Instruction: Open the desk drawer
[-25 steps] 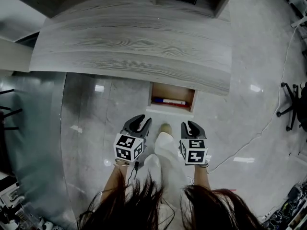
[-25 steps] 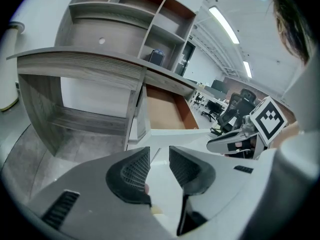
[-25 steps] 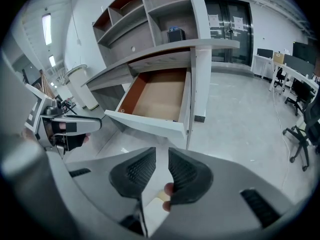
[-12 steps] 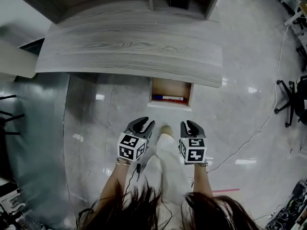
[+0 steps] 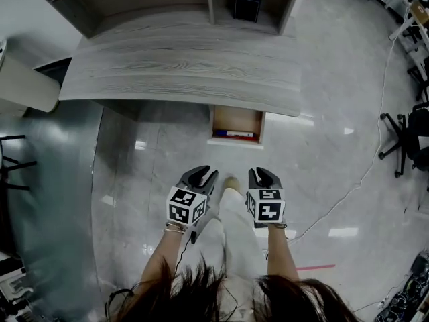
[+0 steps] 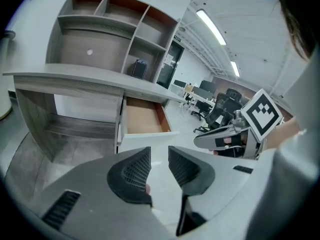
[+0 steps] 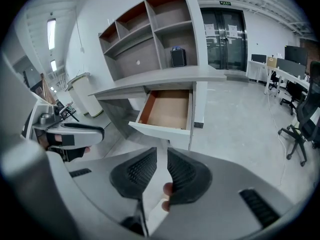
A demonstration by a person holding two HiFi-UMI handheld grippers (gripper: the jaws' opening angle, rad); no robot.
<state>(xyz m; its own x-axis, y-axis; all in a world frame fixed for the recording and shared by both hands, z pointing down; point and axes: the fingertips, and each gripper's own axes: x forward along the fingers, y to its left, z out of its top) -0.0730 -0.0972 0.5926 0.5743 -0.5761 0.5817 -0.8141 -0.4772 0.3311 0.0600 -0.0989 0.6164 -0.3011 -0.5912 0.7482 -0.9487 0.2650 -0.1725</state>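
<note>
The grey wooden desk [image 5: 181, 72] has its drawer [image 5: 236, 121] pulled out under the right end, with a white front panel [image 5: 234, 141] and a red and a blue item [image 5: 234, 134] inside. Both gripper views show the drawer's brown bottom [image 6: 142, 118] [image 7: 167, 111]. My left gripper [image 5: 201, 174] [image 6: 159, 151] hangs well short of the drawer; its jaws are closing with nothing between them. Beside it, my right gripper [image 5: 262, 173] [image 7: 161, 151] stands open with a narrow gap, also empty. Neither touches the drawer.
A shelf unit behind the desk holds a black box [image 5: 247, 2]. A white bin [image 5: 27, 86] stands at the left, an office chair [image 5: 402, 139] at the right. A cable [image 5: 362, 180] runs across the glossy floor. The person's leg and shoe [image 5: 231, 181] are between the grippers.
Both grippers have risen and drawn back from the desk, which now looks smaller and farther off. The drawer stays open as before.
</note>
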